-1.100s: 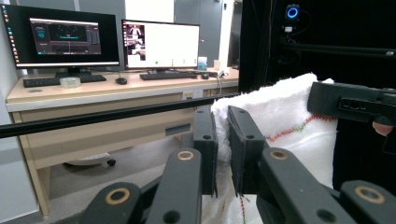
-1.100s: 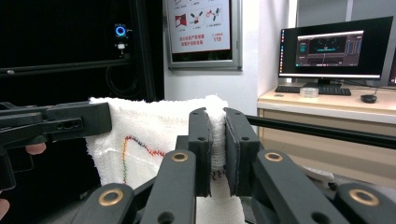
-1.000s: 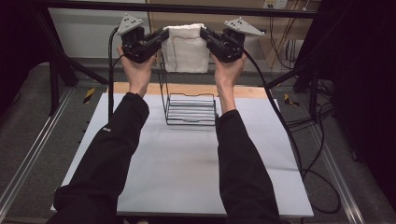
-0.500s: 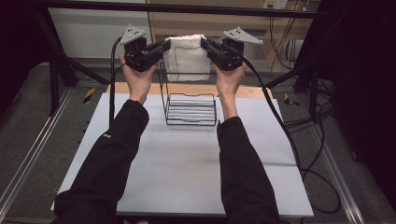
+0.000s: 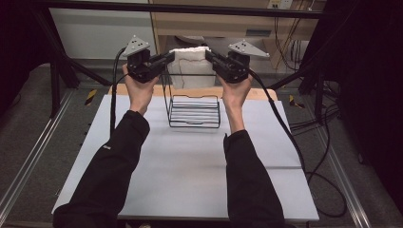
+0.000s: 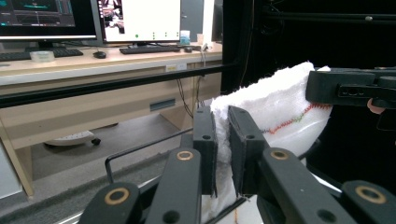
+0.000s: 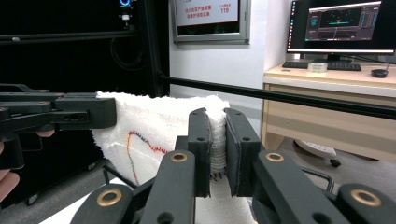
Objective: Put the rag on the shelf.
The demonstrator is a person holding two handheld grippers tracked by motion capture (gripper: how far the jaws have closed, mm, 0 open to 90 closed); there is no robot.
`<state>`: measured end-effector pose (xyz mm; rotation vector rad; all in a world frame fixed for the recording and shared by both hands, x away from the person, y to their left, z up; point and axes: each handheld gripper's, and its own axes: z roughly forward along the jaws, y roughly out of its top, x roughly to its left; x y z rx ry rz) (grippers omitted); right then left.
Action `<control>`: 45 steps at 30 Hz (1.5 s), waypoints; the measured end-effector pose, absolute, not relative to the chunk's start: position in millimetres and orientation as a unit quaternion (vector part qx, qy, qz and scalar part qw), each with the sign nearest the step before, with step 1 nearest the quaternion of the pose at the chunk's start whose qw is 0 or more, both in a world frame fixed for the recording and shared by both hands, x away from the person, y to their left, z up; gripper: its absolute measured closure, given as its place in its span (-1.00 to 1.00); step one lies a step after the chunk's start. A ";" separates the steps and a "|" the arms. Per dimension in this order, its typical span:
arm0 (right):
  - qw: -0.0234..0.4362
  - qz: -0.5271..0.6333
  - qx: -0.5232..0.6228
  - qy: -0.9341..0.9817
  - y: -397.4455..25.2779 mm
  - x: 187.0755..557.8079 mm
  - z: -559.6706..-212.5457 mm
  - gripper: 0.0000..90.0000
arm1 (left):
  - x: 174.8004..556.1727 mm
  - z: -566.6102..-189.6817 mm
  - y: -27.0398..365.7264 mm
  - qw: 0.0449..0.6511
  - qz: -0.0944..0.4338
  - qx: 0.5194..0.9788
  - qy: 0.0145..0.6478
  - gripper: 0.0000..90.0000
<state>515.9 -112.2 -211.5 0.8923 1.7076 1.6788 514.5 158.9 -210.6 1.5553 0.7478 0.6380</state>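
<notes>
Keep both tools, left tool (image 5: pixel 167 58) and right tool (image 5: pixel 209 55), clamped on the towel (image 5: pixel 190 59) (taut, level), lowering it squarely over the wire rack (image 5: pixel 195 111).

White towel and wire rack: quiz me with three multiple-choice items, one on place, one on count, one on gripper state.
1. Where is the white towel?
A. flat on the table
B. held above the wire rack
C. on the floor

2. How many grippers hold it?
A. none
B. one
C. two

3. The right gripper is:
A. shut on the towel
B. wide open
C. shut on the rack

Answers:
1 B, the high view shows it stretched over the rack.
2 C, the left gripper and right gripper each pinch an end.
3 A, cloth sits between its jaws.
</notes>
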 end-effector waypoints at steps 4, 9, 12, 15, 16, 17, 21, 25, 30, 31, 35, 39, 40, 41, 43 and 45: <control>0.287 0.627 0.334 0.643 -113.8 510.9 -215.2 0.81 | 511.5 -214.1 158.6 0.607 0.270 0.674 0.323 0.81; 0.285 0.625 0.330 0.648 -115.5 504.7 -218.1 0.81 | 506.1 -216.9 159.4 0.603 0.270 0.680 0.318 0.81; 0.284 0.624 0.326 0.650 -116.2 500.7 -219.5 0.81 | 503.1 -217.6 159.9 0.602 0.267 0.683 0.316 0.81; 0.279 0.622 0.326 0.655 -116.8 497.0 -223.4 0.81 | 501.1 -219.7 160.9 0.598 0.264 0.688 0.314 0.80; 0.279 0.622 0.324 0.656 -117.0 496.3 -224.5 0.81 | 500.4 -220.4 161.2 0.596 0.266 0.690 0.314 0.80; 0.278 0.619 0.325 0.659 -117.2 495.1 -225.6 0.81 | 499.7 -221.2 161.0 0.594 0.264 0.691 0.314 0.80; 0.279 0.614 0.321 0.664 -118.1 491.4 -227.8 0.81 | 496.3 -224.3 161.1 0.591 0.263 0.697 0.311 0.79; 0.285 0.606 0.313 0.673 -116.9 487.0 -229.6 0.80 | 492.9 -228.1 162.2 0.591 0.253 0.699 0.312 0.78; 0.281 0.604 0.313 0.677 -117.0 483.3 -234.3 0.80 | 487.2 -234.9 164.1 0.585 0.244 0.709 0.309 0.75; 0.279 0.604 0.313 0.678 -117.6 483.0 -235.8 0.80 | 486.1 -235.9 163.9 0.584 0.245 0.711 0.307 0.74; 0.273 0.603 0.314 0.681 -119.1 481.7 -241.2 0.80 | 483.7 -239.3 163.3 0.578 0.241 0.715 0.310 0.72; 0.272 0.601 0.311 0.685 -119.6 480.8 -245.1 0.80 | 482.0 -242.6 163.6 0.577 0.234 0.717 0.313 0.70; 0.270 0.601 0.312 0.684 -119.8 480.5 -245.9 0.80 | 481.5 -242.9 163.7 0.576 0.231 0.718 0.315 0.68; 0.269 0.601 0.311 0.685 -120.2 480.4 -246.7 0.80 | 480.8 -242.6 163.8 0.573 0.230 0.720 0.317 0.66; 0.267 0.602 0.311 0.685 -120.6 479.9 -248.4 0.80 | 478.7 -239.8 164.3 0.570 0.229 0.722 0.317 0.62; 0.267 0.602 0.311 0.685 -120.8 479.7 -250.1 0.80 | 476.8 -235.3 165.2 0.571 0.229 0.722 0.318 0.60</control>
